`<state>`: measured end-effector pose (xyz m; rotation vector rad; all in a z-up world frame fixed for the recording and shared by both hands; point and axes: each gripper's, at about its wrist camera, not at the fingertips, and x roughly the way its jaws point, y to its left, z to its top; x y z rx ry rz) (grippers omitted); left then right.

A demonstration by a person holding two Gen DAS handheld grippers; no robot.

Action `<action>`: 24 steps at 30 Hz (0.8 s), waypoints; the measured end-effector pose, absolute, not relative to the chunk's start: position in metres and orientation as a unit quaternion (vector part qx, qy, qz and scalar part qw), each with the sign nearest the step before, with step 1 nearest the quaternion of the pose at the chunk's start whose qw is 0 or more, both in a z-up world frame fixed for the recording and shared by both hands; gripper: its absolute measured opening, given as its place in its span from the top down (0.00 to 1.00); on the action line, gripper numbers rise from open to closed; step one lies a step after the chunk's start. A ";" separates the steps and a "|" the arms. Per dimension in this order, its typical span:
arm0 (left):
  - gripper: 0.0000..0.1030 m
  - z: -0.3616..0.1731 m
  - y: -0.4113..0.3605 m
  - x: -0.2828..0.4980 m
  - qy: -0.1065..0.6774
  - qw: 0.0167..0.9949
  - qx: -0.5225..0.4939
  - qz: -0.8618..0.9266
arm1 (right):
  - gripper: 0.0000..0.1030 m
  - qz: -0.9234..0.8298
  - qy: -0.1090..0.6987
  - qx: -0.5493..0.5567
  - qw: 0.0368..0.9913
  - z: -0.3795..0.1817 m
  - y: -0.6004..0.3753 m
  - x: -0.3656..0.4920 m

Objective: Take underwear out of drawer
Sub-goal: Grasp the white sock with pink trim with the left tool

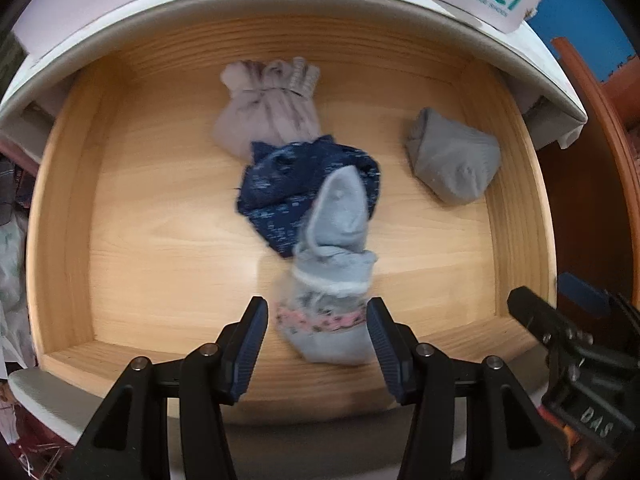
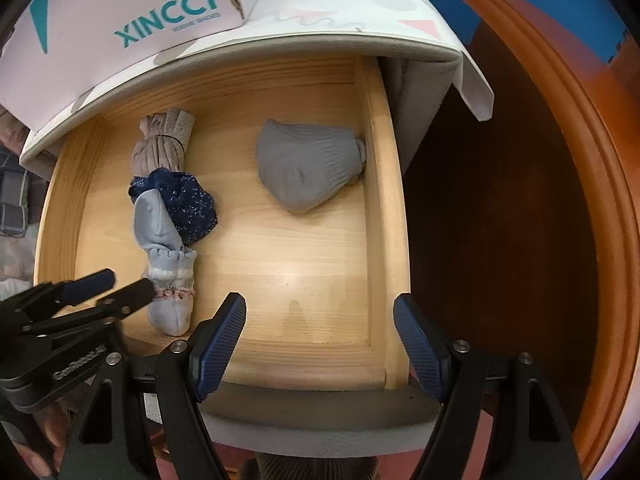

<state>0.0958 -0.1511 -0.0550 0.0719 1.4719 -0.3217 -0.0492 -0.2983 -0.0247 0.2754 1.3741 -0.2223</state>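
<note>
I am at the reaching step, my left gripper (image 1: 317, 334) spread wide around the pale blue underwear (image 1: 328, 280) lying in the drawer (image 1: 160, 240), right gripper (image 2: 320, 340) open too; next I must close and lift.

Drawer (image 2: 378, 216): sock (image 2: 170, 280) front-left, overlapping underwear (image 2: 192, 208); folded bundle (image 2: 308, 172) right.

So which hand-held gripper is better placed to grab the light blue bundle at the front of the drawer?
Left. The left hand-held gripper is open with its fingers on either side of the light blue bundle. The right hand-held gripper is open over bare drawer floor, off to the bundle's right.
</note>
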 end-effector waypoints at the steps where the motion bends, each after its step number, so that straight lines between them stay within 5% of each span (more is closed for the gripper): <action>1: 0.49 -0.057 -0.156 0.097 0.669 0.728 0.037 -0.147 | 0.28 -0.103 0.630 0.129 0.759 -0.024 -0.299 -0.050; 24: 0.49 -0.113 -0.193 0.115 0.738 0.651 0.124 -0.128 | 0.28 -0.100 0.629 0.145 0.757 -0.024 -0.299 -0.049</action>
